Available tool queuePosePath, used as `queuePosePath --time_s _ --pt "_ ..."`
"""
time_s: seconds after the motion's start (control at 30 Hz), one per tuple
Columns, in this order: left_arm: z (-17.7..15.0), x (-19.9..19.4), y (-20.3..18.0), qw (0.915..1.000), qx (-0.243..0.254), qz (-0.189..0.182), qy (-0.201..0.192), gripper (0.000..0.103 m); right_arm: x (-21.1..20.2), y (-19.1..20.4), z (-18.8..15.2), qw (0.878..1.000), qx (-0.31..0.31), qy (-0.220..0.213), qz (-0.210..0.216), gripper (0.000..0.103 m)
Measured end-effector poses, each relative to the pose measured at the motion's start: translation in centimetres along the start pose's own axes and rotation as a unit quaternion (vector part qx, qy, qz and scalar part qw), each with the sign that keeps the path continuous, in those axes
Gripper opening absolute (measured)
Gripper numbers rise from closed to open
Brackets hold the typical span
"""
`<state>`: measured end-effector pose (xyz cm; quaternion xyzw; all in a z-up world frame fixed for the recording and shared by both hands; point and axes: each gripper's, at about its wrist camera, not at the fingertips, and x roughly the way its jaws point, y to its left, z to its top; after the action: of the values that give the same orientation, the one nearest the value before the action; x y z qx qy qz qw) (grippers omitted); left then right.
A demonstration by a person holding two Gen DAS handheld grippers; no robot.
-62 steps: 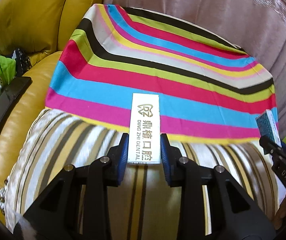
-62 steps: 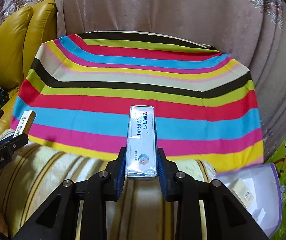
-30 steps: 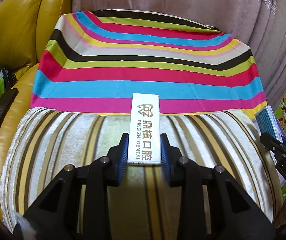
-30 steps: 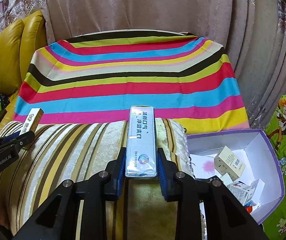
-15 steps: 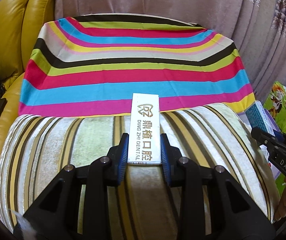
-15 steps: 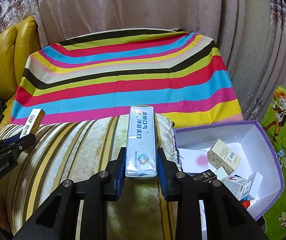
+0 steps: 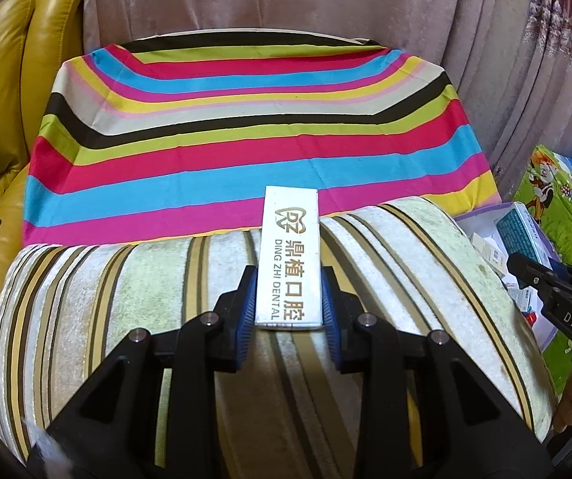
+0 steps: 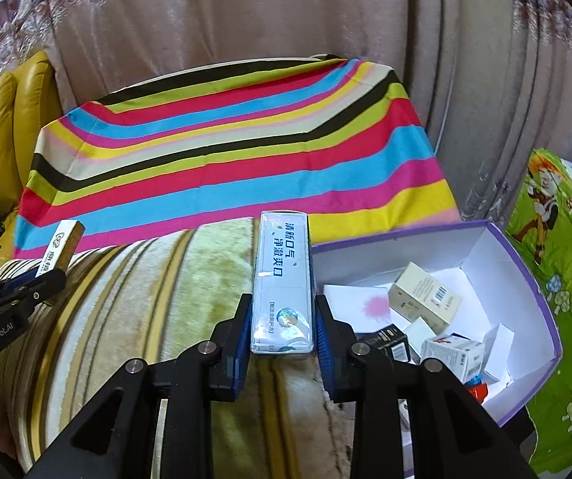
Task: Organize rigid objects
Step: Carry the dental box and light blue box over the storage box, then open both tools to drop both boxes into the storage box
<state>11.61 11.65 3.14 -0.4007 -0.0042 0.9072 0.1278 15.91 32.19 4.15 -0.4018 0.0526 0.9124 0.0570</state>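
Note:
My left gripper [image 7: 288,303] is shut on a white dental box [image 7: 290,257] with gold lettering, held above the striped cushion [image 7: 126,291]; the box also shows at the left of the right wrist view [image 8: 60,249]. My right gripper [image 8: 282,327] is shut on a long pale-blue toothpaste box [image 8: 282,279], held over the cushion's right end beside the open purple-edged white box [image 8: 525,275]. The toothpaste box also shows at the right edge of the left wrist view [image 7: 519,233].
The open box holds several small cartons, such as a cream one [image 8: 424,297] and a white one [image 8: 451,355]. A rainbow-striped cloth [image 8: 226,159] lies behind the cushion. A yellow leather sofa [image 7: 2,92] stands left, curtains [image 8: 246,20] behind, a green cartoon mat [image 8: 557,219] right.
Both grippers have moved right with their boxes still held. The open box has come further into the right wrist view and now shows in the left wrist view.

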Motion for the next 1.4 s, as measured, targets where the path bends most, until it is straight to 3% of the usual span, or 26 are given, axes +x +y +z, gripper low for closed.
queuePosePath --time_s 0.37,0.87,1.4 --pt "0.5 0.3 -2.3 0.9992 0.025 -0.03 0.006 0.035 -0.7 -2.6 -0.4 1.0 0.023 -0.005 -0.013 0.03" --pt "1.1 0.9 -8.1 0.9912 0.093 -0.091 0.026 0.035 -0.8 -8.1 -1.7 0.996 0.077 0.0 -0.046 0.03" --pt "1.8 2.5 -15.7 0.9736 0.172 -0.139 0.055 0.035 -1.9 -13.1 -2.0 0.989 0.113 -0.001 -0.095 0.03"
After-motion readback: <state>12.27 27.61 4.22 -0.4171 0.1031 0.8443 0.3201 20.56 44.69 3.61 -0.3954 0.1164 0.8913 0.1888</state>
